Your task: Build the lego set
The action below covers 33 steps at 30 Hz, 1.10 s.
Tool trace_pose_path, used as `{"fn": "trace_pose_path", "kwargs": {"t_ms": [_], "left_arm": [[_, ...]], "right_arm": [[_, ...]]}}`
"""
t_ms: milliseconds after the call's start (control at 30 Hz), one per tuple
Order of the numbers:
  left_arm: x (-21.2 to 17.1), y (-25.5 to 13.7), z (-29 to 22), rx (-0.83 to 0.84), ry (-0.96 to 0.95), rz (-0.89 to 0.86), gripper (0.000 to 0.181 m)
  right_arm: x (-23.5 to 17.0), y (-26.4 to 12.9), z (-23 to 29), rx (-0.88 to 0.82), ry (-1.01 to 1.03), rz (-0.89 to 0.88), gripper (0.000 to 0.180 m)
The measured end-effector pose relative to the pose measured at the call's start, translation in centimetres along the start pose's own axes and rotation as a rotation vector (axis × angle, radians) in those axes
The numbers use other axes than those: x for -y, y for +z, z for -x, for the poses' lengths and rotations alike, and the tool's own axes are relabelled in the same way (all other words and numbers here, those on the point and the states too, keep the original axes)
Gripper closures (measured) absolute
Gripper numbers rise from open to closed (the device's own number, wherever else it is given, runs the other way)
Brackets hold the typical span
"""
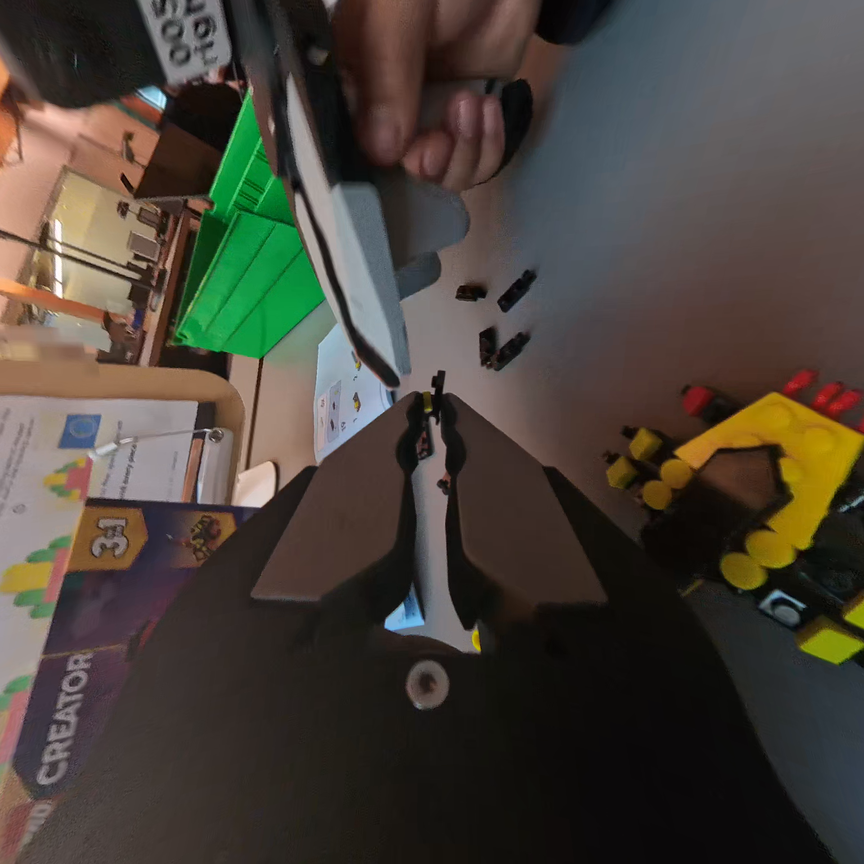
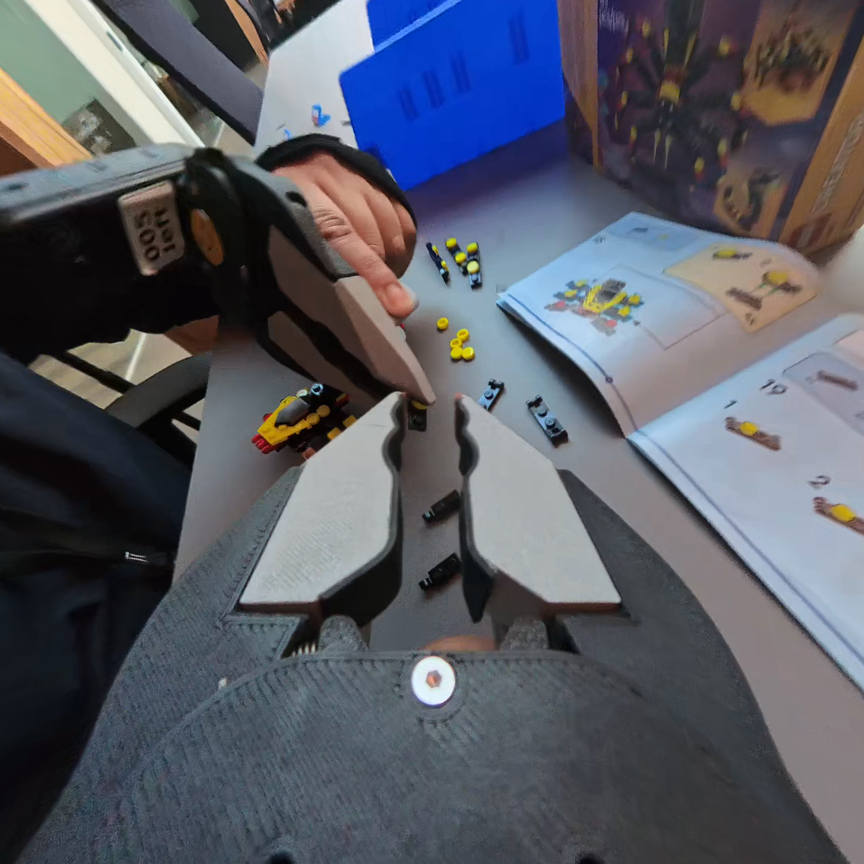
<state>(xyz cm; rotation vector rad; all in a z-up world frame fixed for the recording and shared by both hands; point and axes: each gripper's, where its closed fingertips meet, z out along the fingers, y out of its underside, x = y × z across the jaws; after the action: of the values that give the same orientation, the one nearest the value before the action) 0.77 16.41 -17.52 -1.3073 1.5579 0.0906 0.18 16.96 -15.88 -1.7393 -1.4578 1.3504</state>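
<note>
My left gripper [image 1: 432,402] is shut on a small black piece with a yellow stud [image 1: 426,403], held just above the grey table. In the right wrist view it comes in from the left, its tips [image 2: 423,397] holding that piece [image 2: 417,414]. My right gripper [image 2: 431,397] is open and empty, its left fingertip close beside the held piece. A partly built yellow, black and red model [image 2: 299,421] sits to the left, and it shows at the right in the left wrist view [image 1: 766,505].
Black plates [image 2: 547,421] and black clip pieces [image 2: 442,507] lie near my right gripper. Yellow round studs [image 2: 460,346] and small black-and-yellow assemblies [image 2: 463,262] lie beyond. An open instruction booklet [image 2: 654,327], the set's box [image 2: 724,117], a blue bin [image 2: 458,89] and a green bin [image 1: 243,280] surround the work area. Both grippers' tips are close together, under 4 cm apart.
</note>
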Motion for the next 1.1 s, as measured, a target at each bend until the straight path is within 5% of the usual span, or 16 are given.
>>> {"fn": "trace_pose_path", "kwargs": {"t_ms": [33,467,567,1100], "left_arm": [[0.0,-0.1,0.2,-0.012,-0.06,-0.018,0.176],[2.6,-1.9,1.0,-0.104,-0.339,-0.258,0.176],[2.4,-1.9,1.2,-0.112,-0.389,-0.271,0.176],[2.8,-2.3,1.6,-0.078,-0.395,-0.303,0.176]], "right_arm": [[0.4,-0.3,0.3,-0.008,-0.063,-0.022,0.158],[0.7,0.0,2.8,-0.198,-0.66,-0.021,0.166],[0.9,0.0,2.9,-0.229,-0.713,-0.031,0.177],[1.2,-0.4,3.2,-0.263,-0.785,-0.045,0.177]]}}
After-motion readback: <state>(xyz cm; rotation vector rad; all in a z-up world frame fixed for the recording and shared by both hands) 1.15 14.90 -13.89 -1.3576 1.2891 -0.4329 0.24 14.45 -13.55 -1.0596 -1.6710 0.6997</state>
